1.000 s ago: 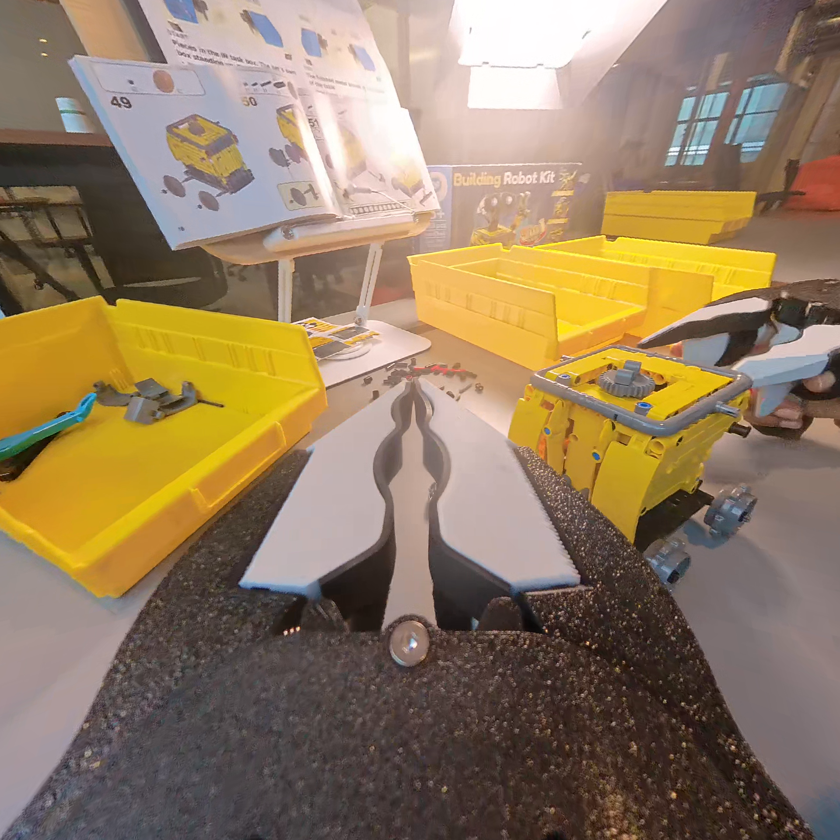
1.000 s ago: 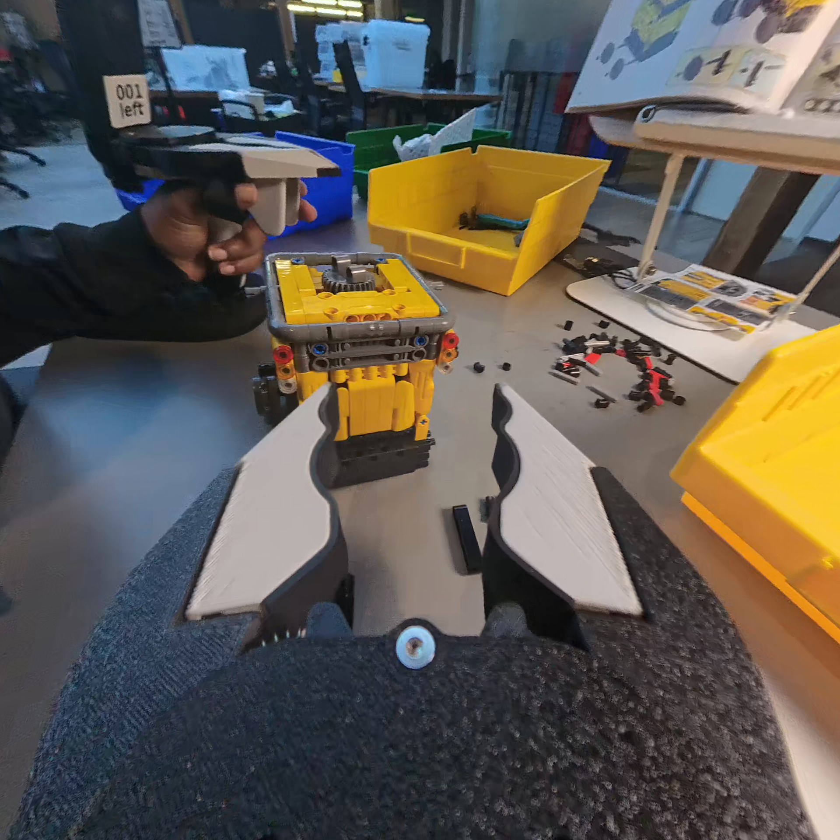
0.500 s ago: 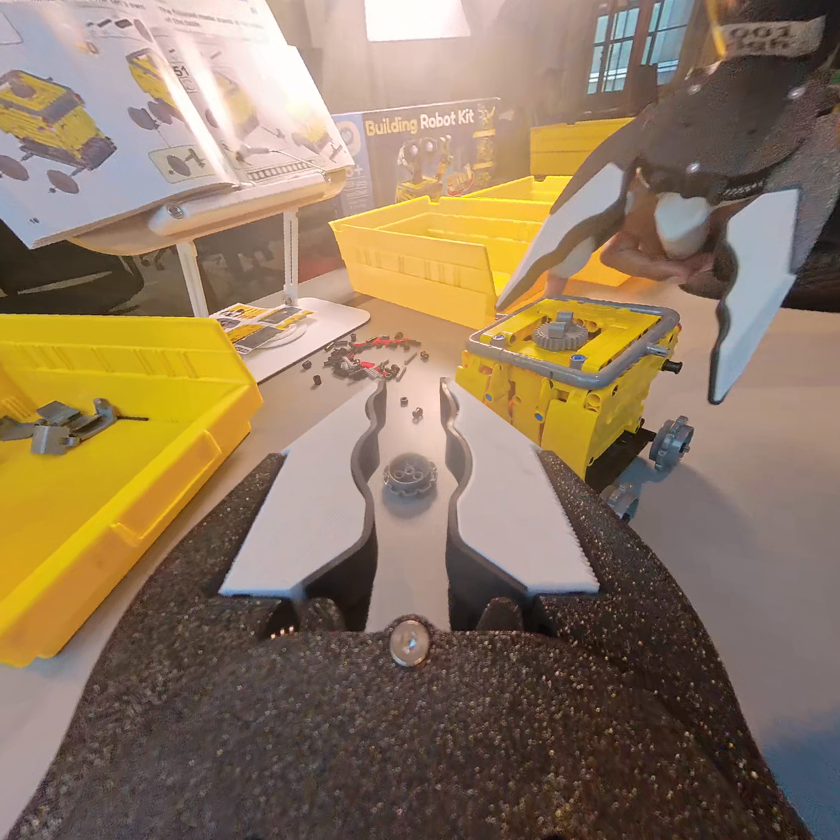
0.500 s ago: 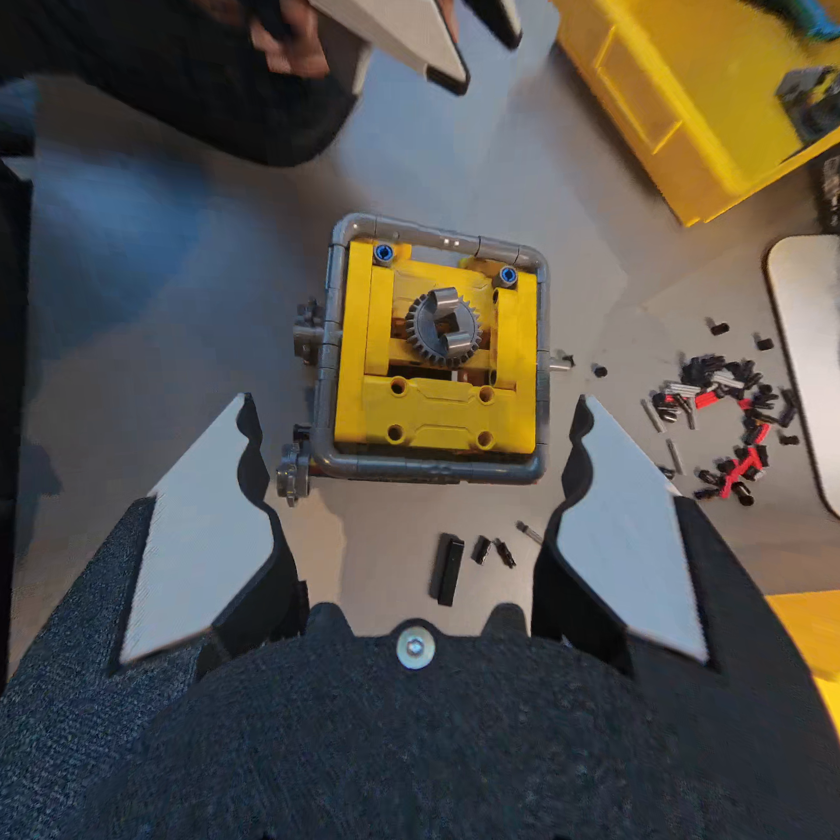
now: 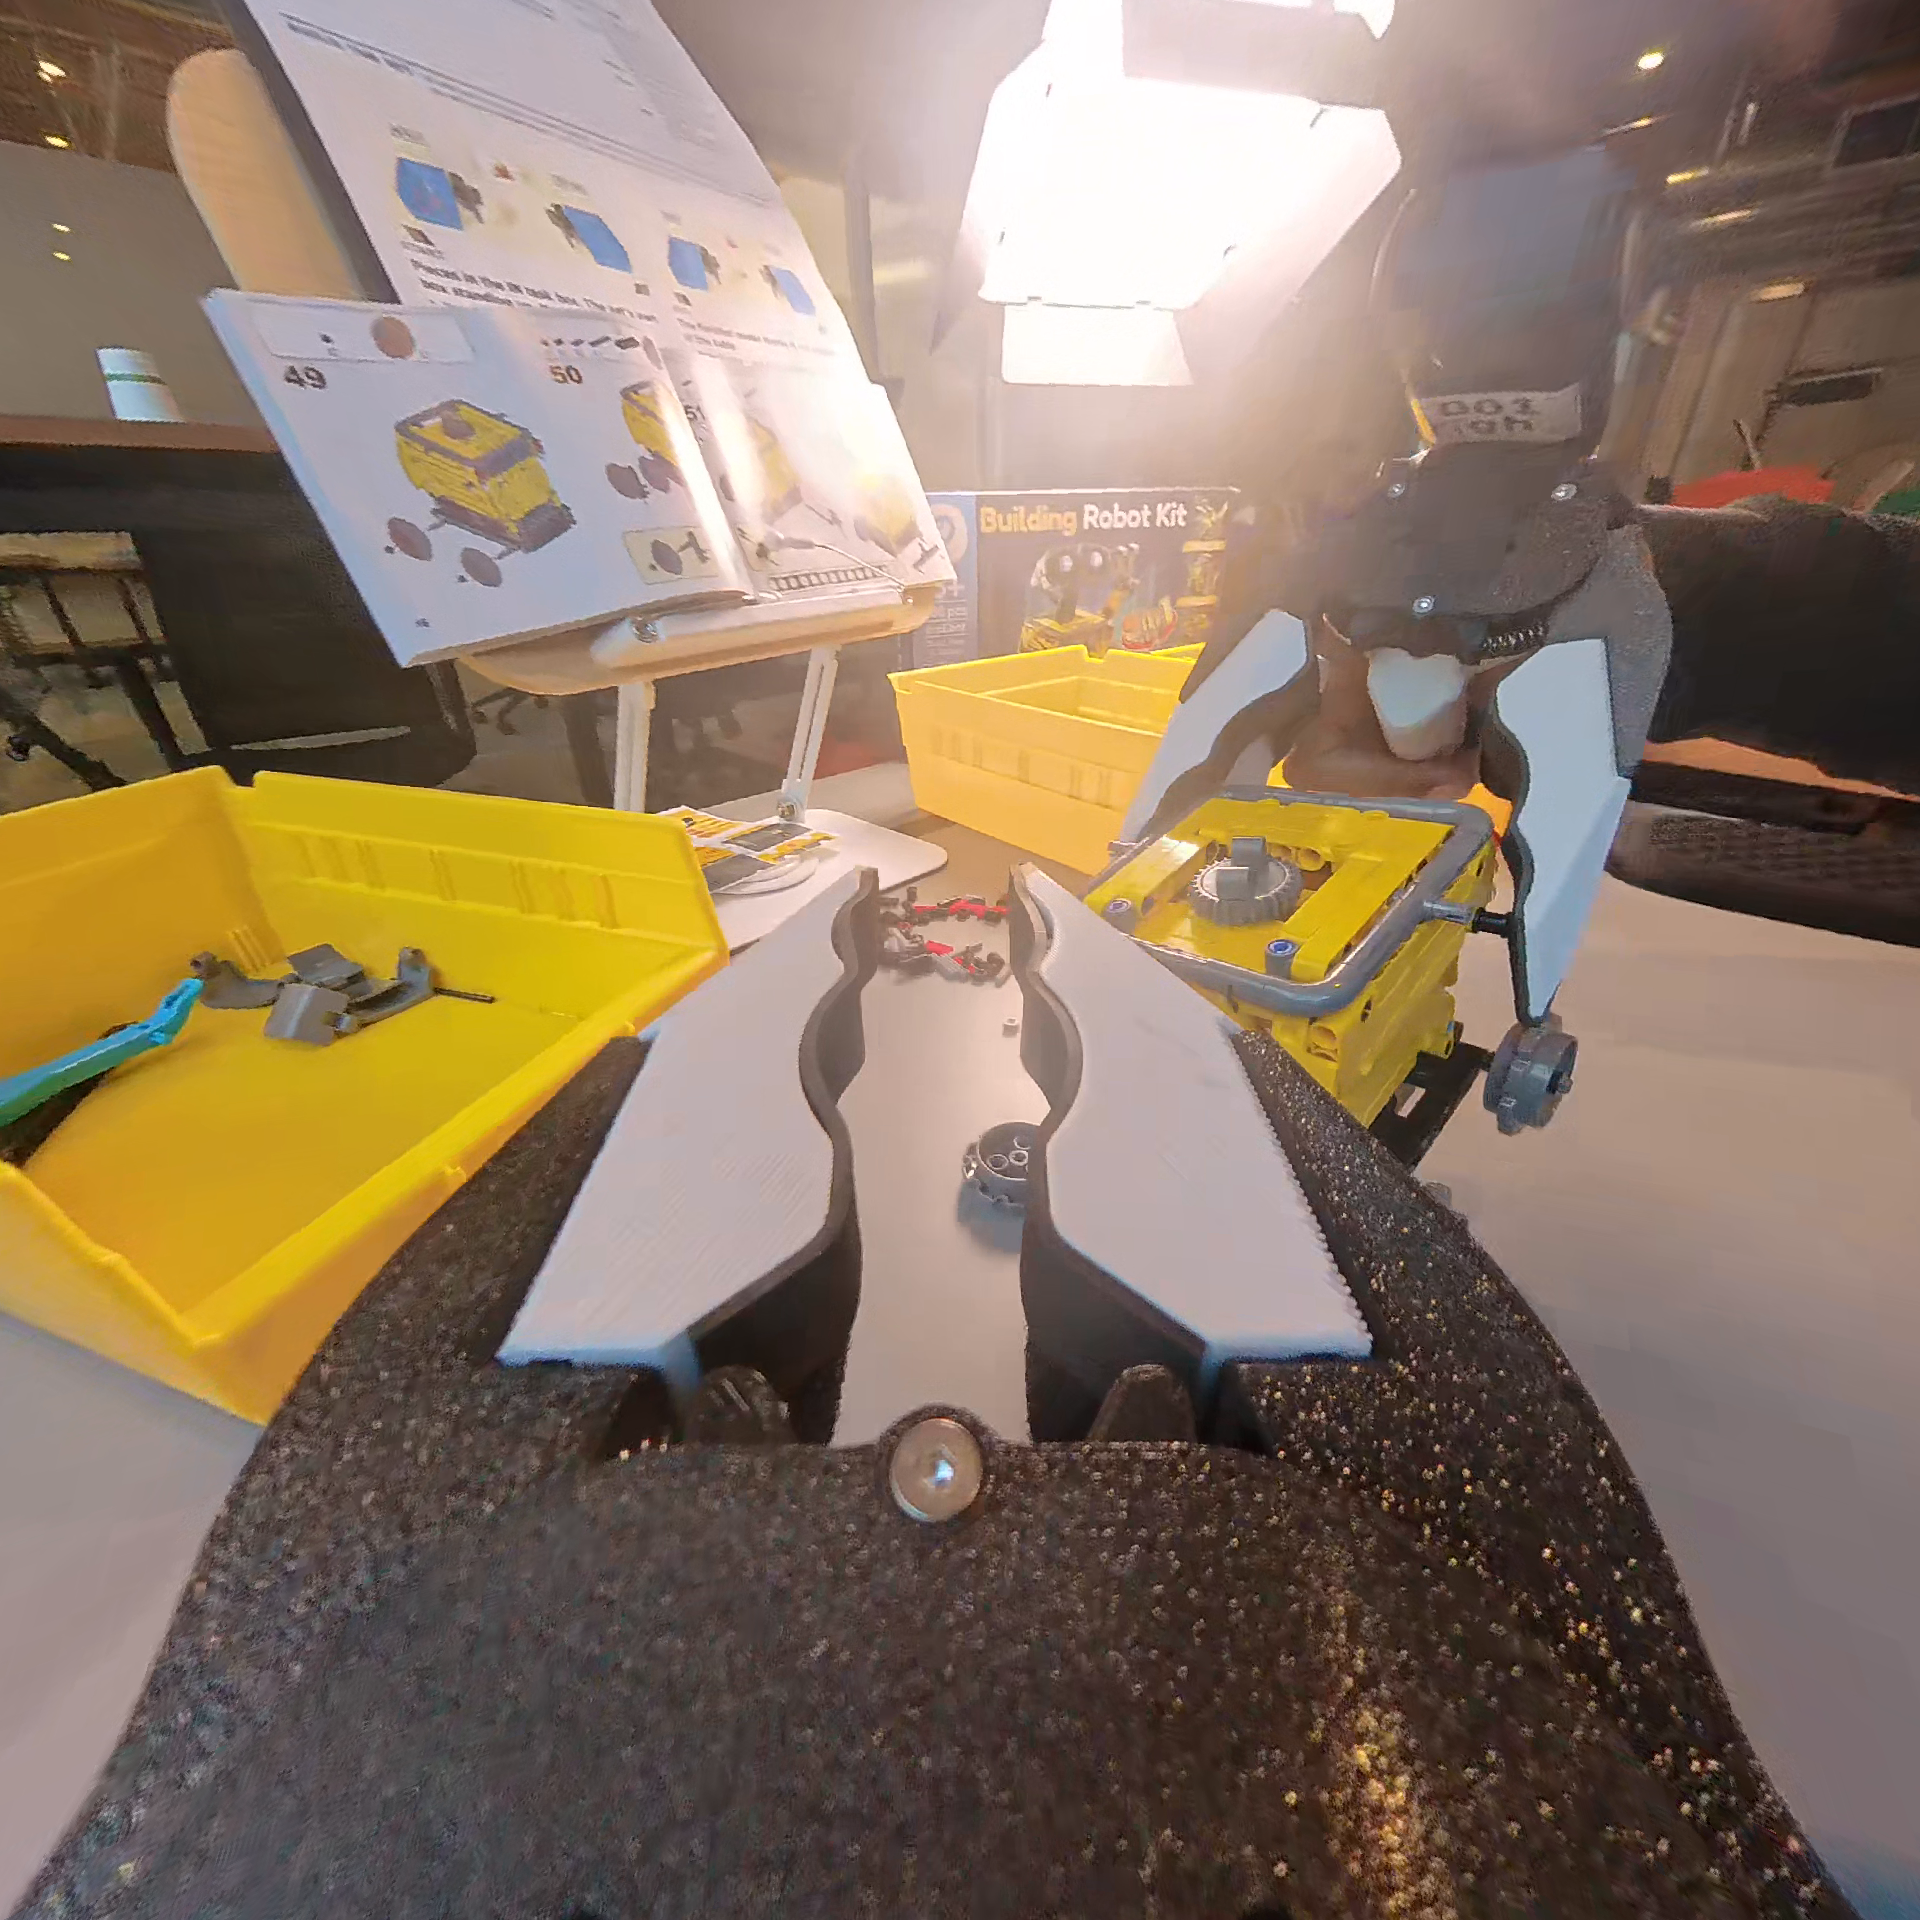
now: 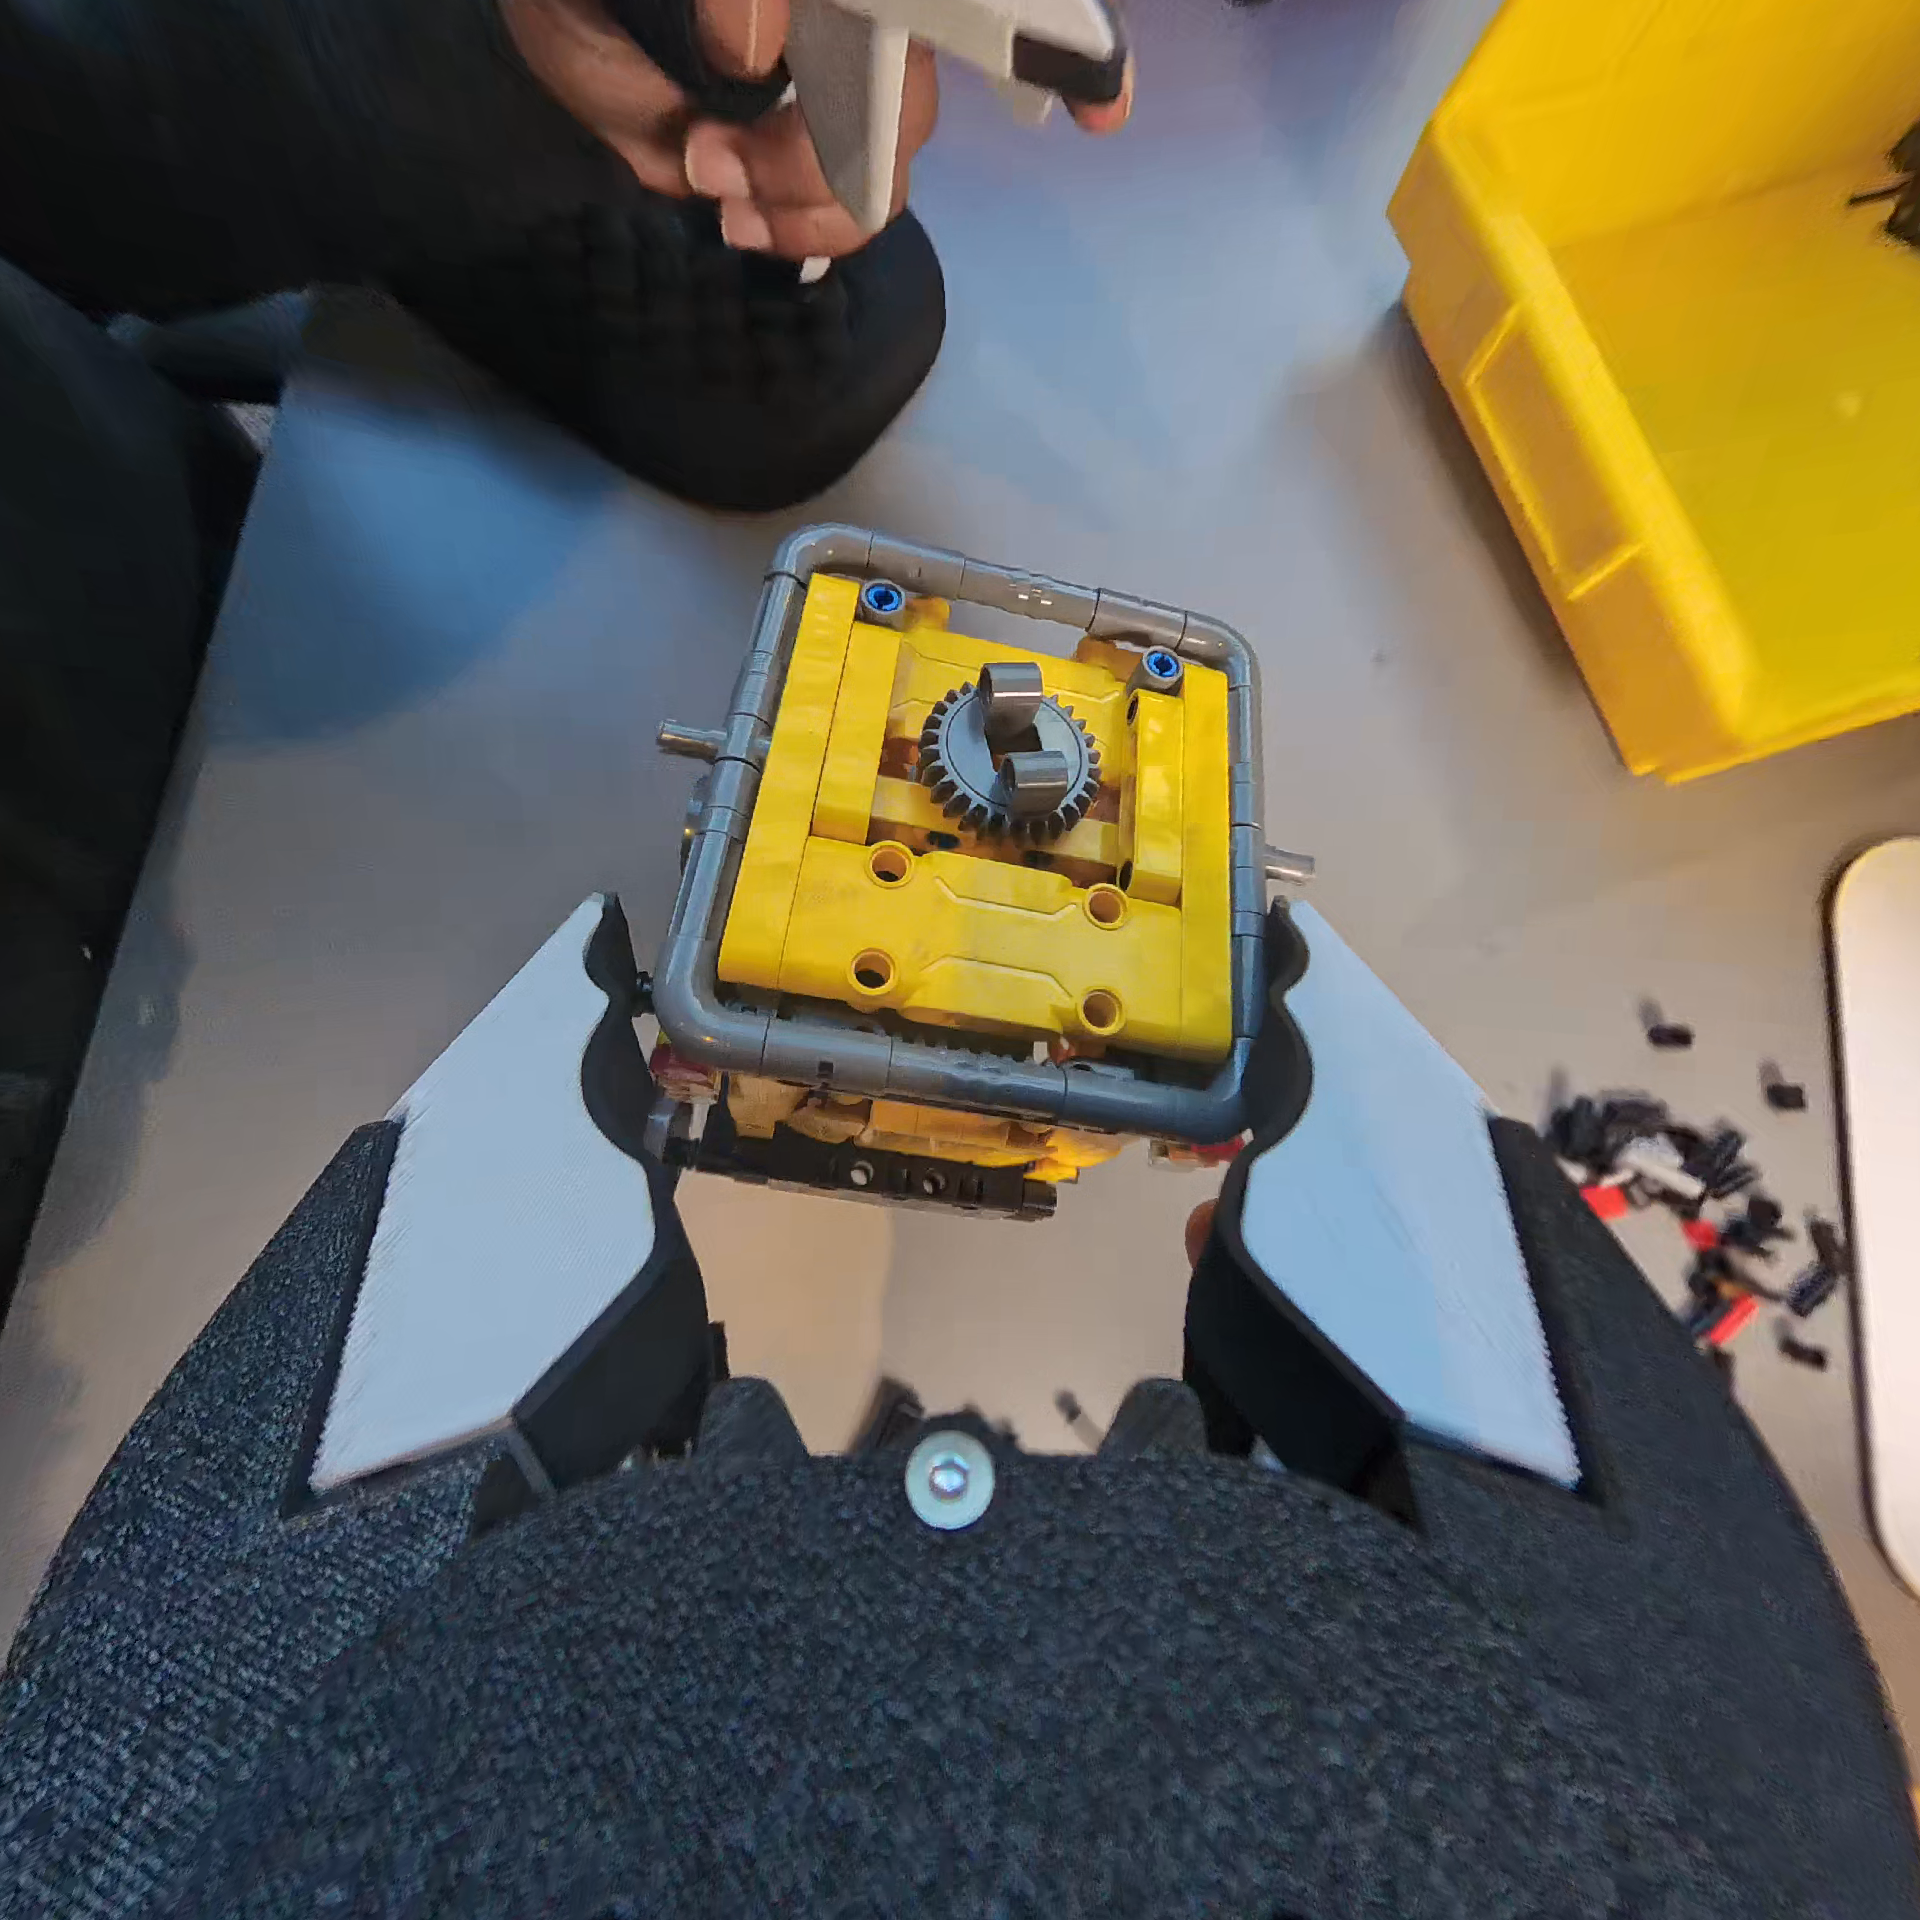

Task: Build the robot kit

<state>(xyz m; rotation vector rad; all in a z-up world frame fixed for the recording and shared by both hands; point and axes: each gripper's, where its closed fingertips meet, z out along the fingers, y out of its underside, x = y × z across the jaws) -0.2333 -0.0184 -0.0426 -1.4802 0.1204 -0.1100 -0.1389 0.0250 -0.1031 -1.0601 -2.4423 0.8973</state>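
A yellow brick robot model (image 6: 966, 935) with a grey tube frame and a grey gear on top stands on the grey table. My right gripper (image 6: 943, 909) is above it, its jaws wide apart and pressed against both sides of the frame. In the left wrist view the model (image 5: 1330, 883) sits to the right with the right gripper (image 5: 1330, 925) astride it. My left gripper (image 5: 940, 883) is slightly open and holds nothing. A small grey wheel hub (image 5: 997, 1158) lies on the table between its fingers, close to the right one.
A yellow bin (image 5: 156, 1278) with grey parts and a teal piece stands at the left. An instruction booklet (image 5: 499, 488) on a stand, a kit box (image 5: 1091, 561) and more yellow bins (image 5: 1018, 748) stand behind. Black and red pins (image 6: 1714, 1195) lie loose. A hand (image 6: 727, 156) is at the top. My hands' fingertips stand some 12 centimetres from each other.
My right gripper has swung over the model, come down and narrowed its jaws onto the frame. My left gripper has opened, and the grey wheel hub now lies on the table between its fingers.
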